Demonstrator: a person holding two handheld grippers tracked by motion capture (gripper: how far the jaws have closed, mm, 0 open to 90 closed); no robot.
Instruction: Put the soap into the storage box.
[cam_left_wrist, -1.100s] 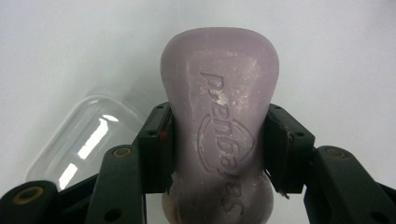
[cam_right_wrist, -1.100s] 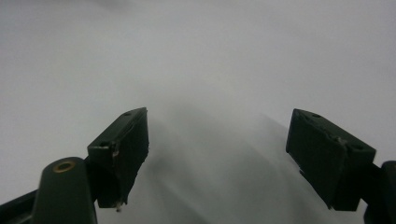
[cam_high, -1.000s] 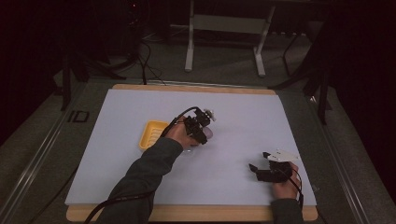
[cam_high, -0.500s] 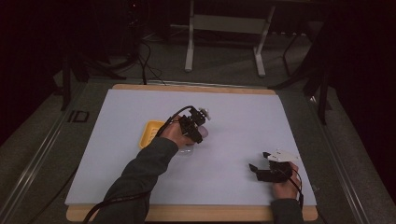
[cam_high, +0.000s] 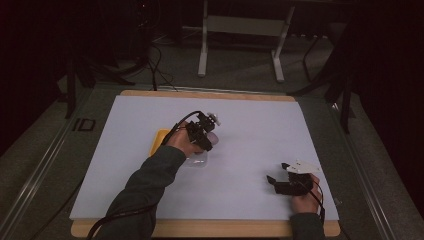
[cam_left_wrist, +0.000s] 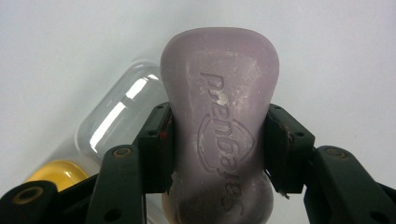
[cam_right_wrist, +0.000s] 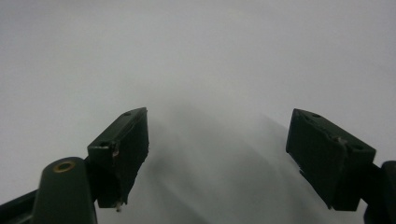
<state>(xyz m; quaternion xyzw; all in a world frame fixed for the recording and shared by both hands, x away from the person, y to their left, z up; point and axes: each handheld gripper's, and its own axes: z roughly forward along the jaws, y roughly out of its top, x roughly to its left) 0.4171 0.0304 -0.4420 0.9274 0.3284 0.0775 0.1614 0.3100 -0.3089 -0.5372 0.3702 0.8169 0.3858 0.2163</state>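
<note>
A lilac bar of soap (cam_left_wrist: 219, 126) with an embossed logo is clamped between the jaws of my left gripper (cam_left_wrist: 218, 144), held above the white mat. In the high view the left gripper (cam_high: 206, 134) hovers near the mat's middle, and the soap (cam_high: 213, 137) shows faintly at its tip. Below it lie a clear plastic lid (cam_left_wrist: 119, 114) and a yellow soap dish (cam_left_wrist: 58, 171), seen in the high view as the yellow dish (cam_high: 161, 140) partly hidden by the hand. My right gripper (cam_right_wrist: 217, 149) is open over bare mat; in the high view the right gripper (cam_high: 280, 176) rests near the front right.
The white mat (cam_high: 260, 130) covers a wooden tabletop (cam_high: 210, 93). Cables trail from both grippers. Beyond the table stand a metal frame (cam_high: 240, 35) and dark floor.
The left gripper with the soap has shifted slightly left and toward the dish. The right gripper has stayed put.
</note>
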